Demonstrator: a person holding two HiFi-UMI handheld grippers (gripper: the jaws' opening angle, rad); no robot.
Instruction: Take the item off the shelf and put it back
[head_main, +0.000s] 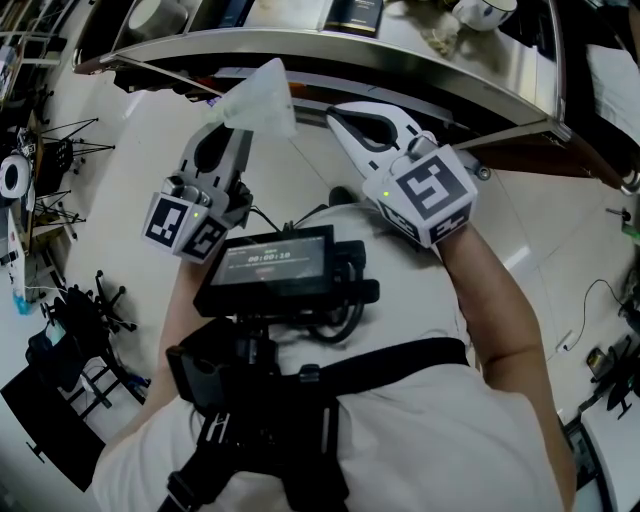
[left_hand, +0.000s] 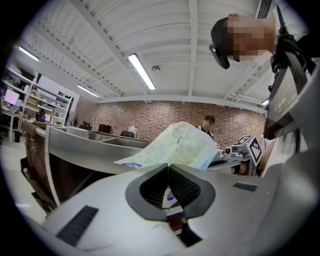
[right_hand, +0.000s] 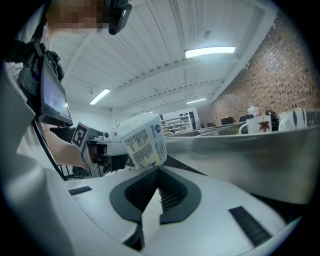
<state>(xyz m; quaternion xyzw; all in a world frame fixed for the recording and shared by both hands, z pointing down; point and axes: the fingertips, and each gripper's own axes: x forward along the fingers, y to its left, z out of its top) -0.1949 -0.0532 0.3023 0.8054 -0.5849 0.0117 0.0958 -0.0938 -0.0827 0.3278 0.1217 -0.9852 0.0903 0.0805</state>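
Observation:
A pale green and white soft packet (head_main: 262, 98) sticks up from my left gripper (head_main: 243, 128), whose jaws are shut on its lower edge just below the curved metal shelf (head_main: 330, 48). In the left gripper view the packet (left_hand: 175, 146) fans out above the closed jaws of the left gripper (left_hand: 167, 168). My right gripper (head_main: 338, 116) is beside it on the right, pointing at the shelf edge. Its jaws (right_hand: 158, 171) meet with nothing between them. The right gripper view shows the packet (right_hand: 143, 140) with its printed label, held by the left gripper (right_hand: 95, 148).
On the shelf stand a dark book (head_main: 355, 14) and a white mug (head_main: 482, 10); two mugs (right_hand: 260, 124) show over its rim. A chest-mounted monitor (head_main: 275, 265) sits below the grippers. Tripods and stands (head_main: 60, 140) crowd the floor at left.

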